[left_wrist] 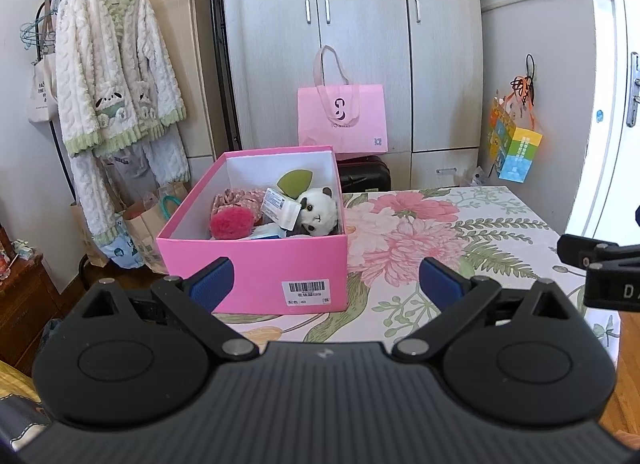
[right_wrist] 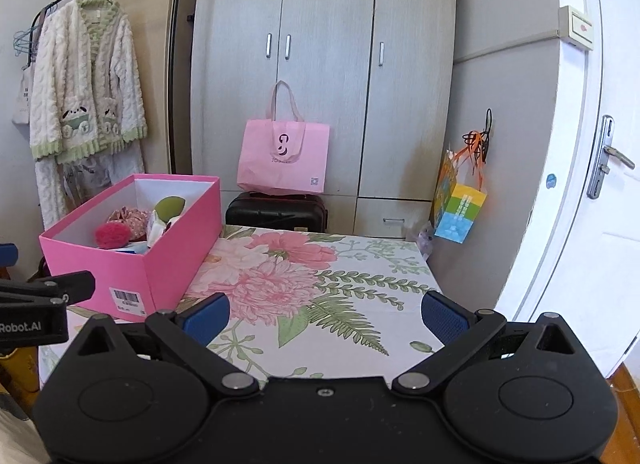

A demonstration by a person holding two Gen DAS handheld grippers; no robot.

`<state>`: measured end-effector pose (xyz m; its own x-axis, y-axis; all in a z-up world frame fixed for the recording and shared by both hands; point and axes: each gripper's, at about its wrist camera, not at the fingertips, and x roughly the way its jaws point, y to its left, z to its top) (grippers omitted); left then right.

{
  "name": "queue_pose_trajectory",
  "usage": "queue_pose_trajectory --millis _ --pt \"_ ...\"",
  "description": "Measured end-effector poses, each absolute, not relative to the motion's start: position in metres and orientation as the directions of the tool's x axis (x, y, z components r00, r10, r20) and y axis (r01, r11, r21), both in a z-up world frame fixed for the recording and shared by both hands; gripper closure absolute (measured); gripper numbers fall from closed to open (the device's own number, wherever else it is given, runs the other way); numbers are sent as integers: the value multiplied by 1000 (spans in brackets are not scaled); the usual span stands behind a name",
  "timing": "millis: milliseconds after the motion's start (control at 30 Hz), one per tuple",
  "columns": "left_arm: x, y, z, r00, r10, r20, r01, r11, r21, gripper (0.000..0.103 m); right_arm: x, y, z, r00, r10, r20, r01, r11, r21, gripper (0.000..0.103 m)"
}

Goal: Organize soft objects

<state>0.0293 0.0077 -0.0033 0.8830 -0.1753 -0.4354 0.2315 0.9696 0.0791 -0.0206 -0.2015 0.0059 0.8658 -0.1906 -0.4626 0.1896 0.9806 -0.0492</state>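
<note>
A pink box stands open on the left of the floral tablecloth. Inside lie a panda plush, a pink fluffy pompom, a floral scrunchie, a green leaf-shaped soft piece and a white packet. My left gripper is open just in front of the box, holding nothing. My right gripper is open over the bare cloth to the right of the box, also holding nothing.
A pink tote bag rests on a black suitcase before the grey wardrobe. A fleece robe hangs on a rack at left. A colourful bag hangs on the right wall beside a white door.
</note>
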Motion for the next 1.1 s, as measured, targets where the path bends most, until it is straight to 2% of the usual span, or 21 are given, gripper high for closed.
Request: queue_pose_trajectory --millis 367,633,1100 --pt "19 6 -4 900 -162 -404 215 972 90 2 -33 -199 6 882 -173 -439 174 984 -37 0" --pt "14 7 -2 894 -206 -398 253 965 68 2 -40 -199 7 892 -174 -417 179 983 -26 0" --pt "15 7 -5 896 -193 -400 240 968 68 2 -35 -211 3 881 -187 -436 209 978 4 0"
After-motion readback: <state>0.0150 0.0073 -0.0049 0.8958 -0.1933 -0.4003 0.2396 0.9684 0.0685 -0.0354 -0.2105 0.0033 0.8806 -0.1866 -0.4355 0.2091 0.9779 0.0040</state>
